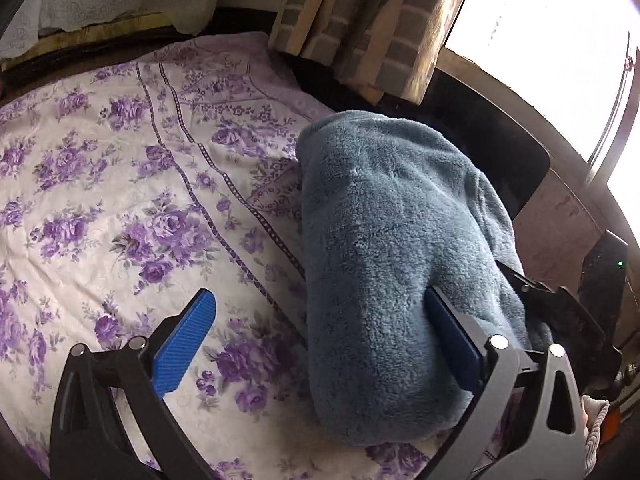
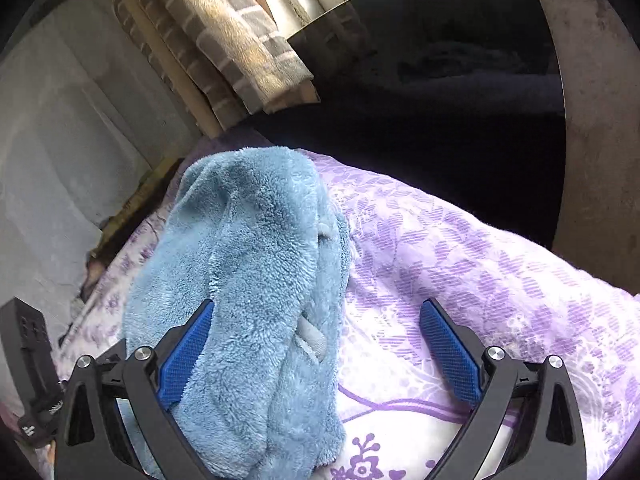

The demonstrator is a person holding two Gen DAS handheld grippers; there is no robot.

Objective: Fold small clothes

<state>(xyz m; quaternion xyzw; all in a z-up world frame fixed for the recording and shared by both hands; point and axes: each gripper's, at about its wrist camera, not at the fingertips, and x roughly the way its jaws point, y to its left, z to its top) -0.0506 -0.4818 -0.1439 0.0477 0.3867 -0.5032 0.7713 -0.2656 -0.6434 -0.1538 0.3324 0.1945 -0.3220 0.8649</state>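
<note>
My left gripper (image 1: pixel 316 344) and right gripper (image 2: pixel 316 348) both gape wide, holding nothing; the fluffy blue fleece garment (image 1: pixel 396 264) lies bundled on the purple floral bedspread (image 1: pixel 120 200) (apparently folded, perhaps needing tidying).

Left gripper (image 1: pixel 320 340), right gripper (image 2: pixel 316 344): black frames; ribbed blue pads; silver screws

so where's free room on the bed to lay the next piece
Bare floral bedsheet lies open left of the blue fleece garment, ahead of the left tongs. Near the right tongs, sheet right of the fleece is free. The fleece strip is crowded.
</note>
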